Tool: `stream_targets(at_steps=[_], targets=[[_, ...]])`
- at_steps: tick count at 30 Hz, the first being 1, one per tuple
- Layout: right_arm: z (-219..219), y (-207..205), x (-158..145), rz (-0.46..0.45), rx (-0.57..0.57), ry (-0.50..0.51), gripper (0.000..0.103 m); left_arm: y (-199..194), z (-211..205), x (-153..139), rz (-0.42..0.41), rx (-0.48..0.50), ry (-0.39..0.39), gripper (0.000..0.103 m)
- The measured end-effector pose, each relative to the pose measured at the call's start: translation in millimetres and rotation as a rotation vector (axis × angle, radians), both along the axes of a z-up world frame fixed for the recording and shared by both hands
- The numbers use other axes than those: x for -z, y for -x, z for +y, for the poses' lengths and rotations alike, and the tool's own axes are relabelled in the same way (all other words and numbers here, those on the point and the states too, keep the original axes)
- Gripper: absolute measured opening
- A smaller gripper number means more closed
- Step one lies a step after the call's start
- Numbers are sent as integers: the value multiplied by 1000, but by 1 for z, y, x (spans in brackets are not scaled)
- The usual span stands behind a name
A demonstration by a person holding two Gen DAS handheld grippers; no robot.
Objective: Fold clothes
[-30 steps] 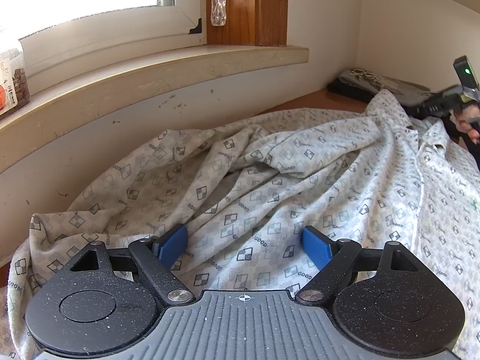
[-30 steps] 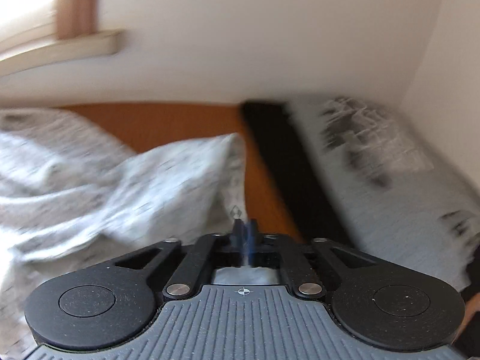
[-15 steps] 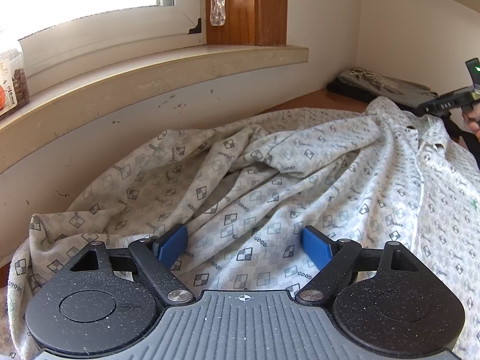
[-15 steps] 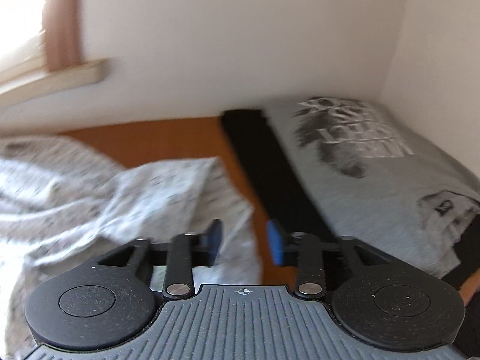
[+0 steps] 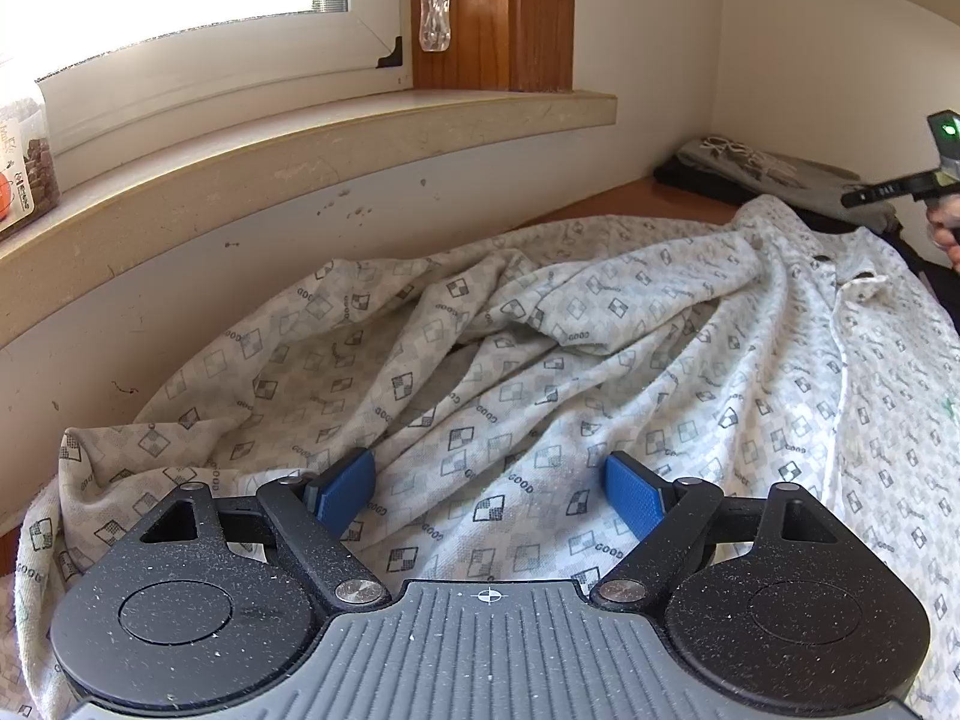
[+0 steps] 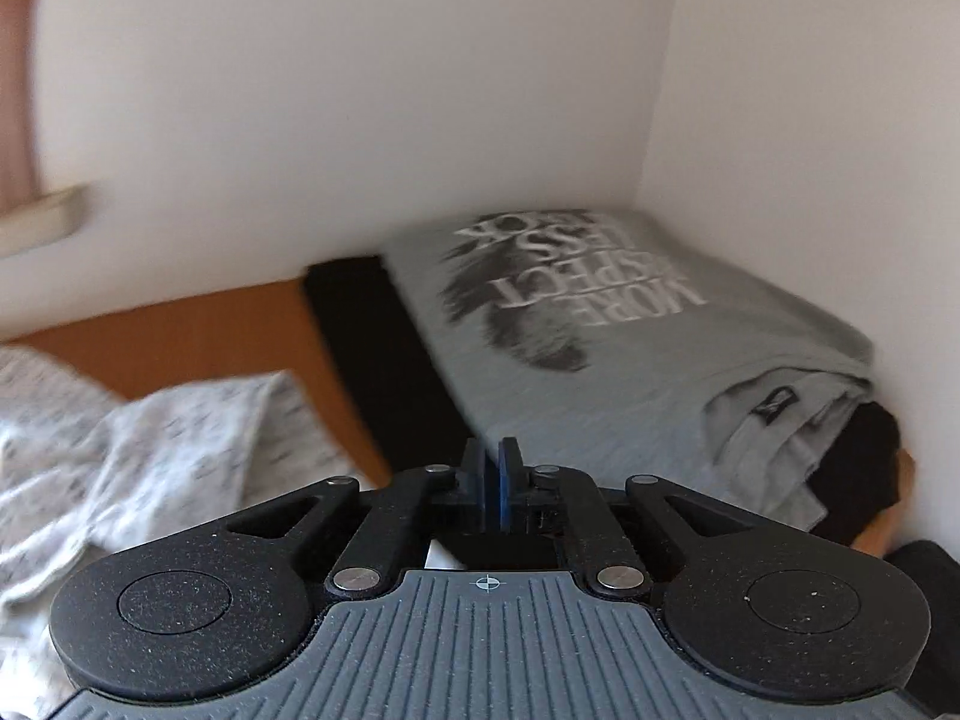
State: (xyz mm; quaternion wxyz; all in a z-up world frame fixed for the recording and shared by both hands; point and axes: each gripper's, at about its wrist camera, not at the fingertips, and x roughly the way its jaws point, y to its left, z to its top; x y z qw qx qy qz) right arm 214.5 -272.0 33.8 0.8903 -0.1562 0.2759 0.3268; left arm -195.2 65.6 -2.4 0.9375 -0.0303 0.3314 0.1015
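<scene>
A white shirt [image 5: 600, 330] printed with small checked squares lies crumpled across the wooden table, and its edge shows at the left of the right wrist view [image 6: 150, 450]. My left gripper [image 5: 486, 468] hangs just over the cloth, open wide, and its blue pads [image 5: 345, 486] grip nothing. My right gripper [image 6: 495, 456] hovers past the shirt's edge, before the folded pile. Its jaws are closing and stand almost together with nothing between them. In the left wrist view, part of that right-hand tool with a green light [image 5: 945, 138] shows at the far right.
A folded grey T-shirt with printed lettering [image 6: 600, 360] lies on a black garment [image 6: 372, 348] in the corner, against two white walls. Orange-brown tabletop [image 6: 180, 342] shows between it and the shirt. A stone window sill [image 5: 300, 138] with a jar [image 5: 24, 168] runs behind.
The right gripper let go of the shirt's edge, opened, then closed again with nothing in it while swinging right toward the folded pile. The left gripper stayed still.
</scene>
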Motion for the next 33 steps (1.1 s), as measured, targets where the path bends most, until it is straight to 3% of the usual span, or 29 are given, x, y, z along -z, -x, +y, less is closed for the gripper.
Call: stream_targets(at_steps=[5,7,13,16,18,19,21,24,27,30,33], targets=[[19,41,11,92,-238,25,30,0,0,0,1,0,-2,86],[31,57,15,103,-309,36,32,0,0,0,1,0,-2,86],[45,85,19,143,-408,76,42,0,0,-1,2,0,-2,86],[39,86,21,150,-421,73,41,0,0,-1,2,0,-2,86],[37,84,21,157,-428,70,23,0,0,-1,2,0,-2,86],[35,83,19,152,-430,71,6,0,0,-1,2,0,-2,86],[32,88,15,91,-417,72,5,0,0,-1,2,0,-2,86],[23,90,3,-16,-344,-7,5,0,0,-2,2,0,-2,86],[25,85,3,-13,-291,-50,6,0,0,-2,3,0,-2,86],[40,84,16,1,-252,11,21,0,0,-2,3,0,-1,86],[44,85,17,-8,-220,-34,34,0,0,-2,4,2,-2,86]])
